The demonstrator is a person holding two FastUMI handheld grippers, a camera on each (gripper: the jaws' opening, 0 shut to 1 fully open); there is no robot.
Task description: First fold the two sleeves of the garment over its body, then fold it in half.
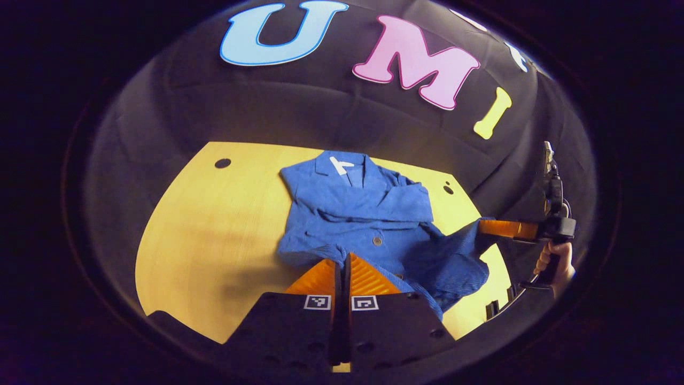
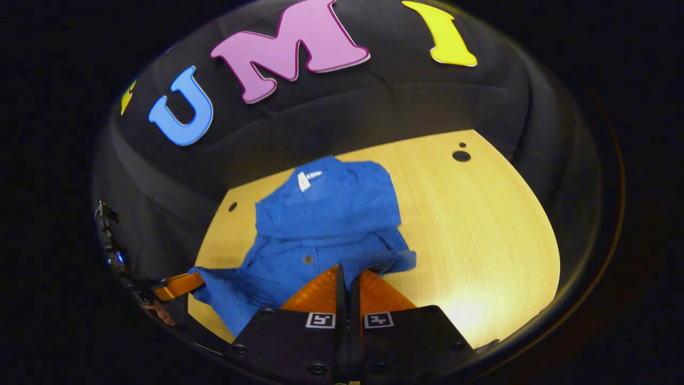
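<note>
A: What lies on the table?

B: A blue garment lies on the pale wooden table, collar toward the booth's wall and hem toward the cameras. A white tag shows at the neckline. Both sleeves are folded across the body, and a button shows on the front placket.

A: How does the left gripper stand?

B: In the left gripper view its two fingers are drawn together with only a thin slit between them, and the garment's lower hem edge sits at the tips. The cloth appears pinched there, near one hem corner.

A: And the right gripper?

B: In the right gripper view its fingers are likewise drawn close, tips meeting the hem at the other lower corner of the garment. In the left gripper view, that gripper reaches in from the side, held by a hand, and the hem fabric is lifted and bunched at its fingers.

A: What else marks the table?

B: A dark round hole near a far corner.
</note>
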